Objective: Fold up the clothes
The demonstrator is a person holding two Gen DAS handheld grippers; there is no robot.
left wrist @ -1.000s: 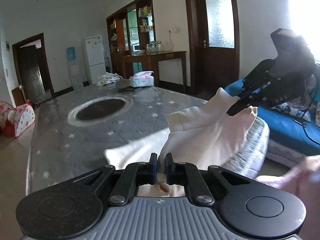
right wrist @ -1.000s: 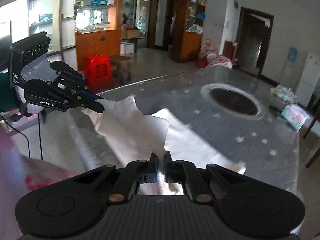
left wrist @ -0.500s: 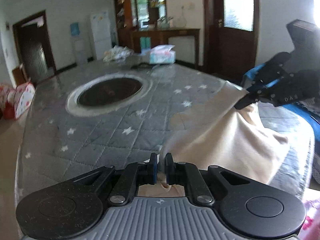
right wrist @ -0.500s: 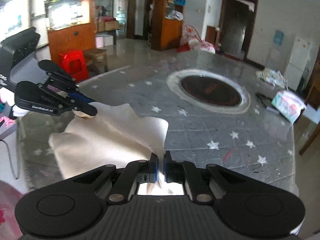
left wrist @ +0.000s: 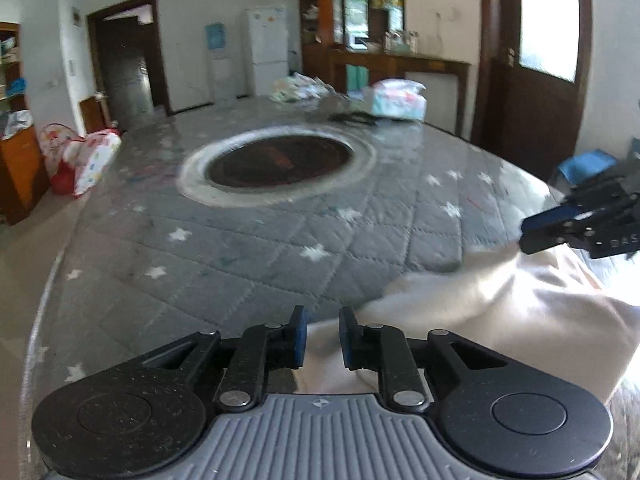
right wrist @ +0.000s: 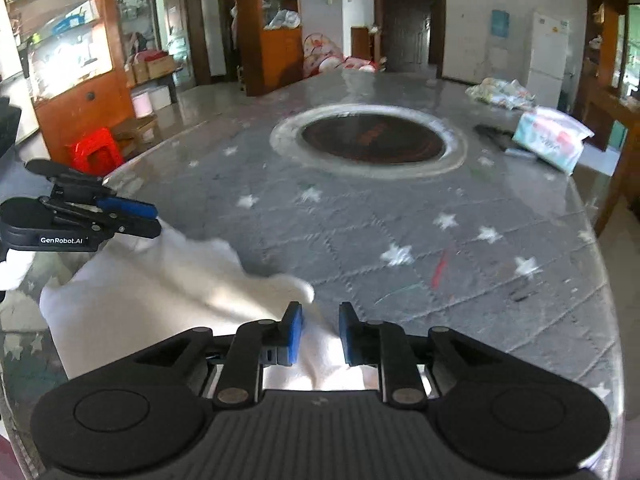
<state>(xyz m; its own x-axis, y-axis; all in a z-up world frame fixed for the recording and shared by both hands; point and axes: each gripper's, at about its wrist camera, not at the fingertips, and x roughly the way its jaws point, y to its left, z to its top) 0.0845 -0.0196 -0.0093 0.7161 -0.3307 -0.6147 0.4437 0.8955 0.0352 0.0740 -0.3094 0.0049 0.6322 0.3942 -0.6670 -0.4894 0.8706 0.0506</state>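
Soft cream cloth garment (left wrist: 500, 320), quilted table cover (left wrist: 248, 248)

White walls, dark wood doors (left wrist: 538, 60). White fridge (left wrist: 267, 54) far, wooden shelving (right wrist: 280, 24) left. Grey star-quilted desk (left wrist: 248, 248), dark round inset (left wrist: 280, 162). Bright daylight right.
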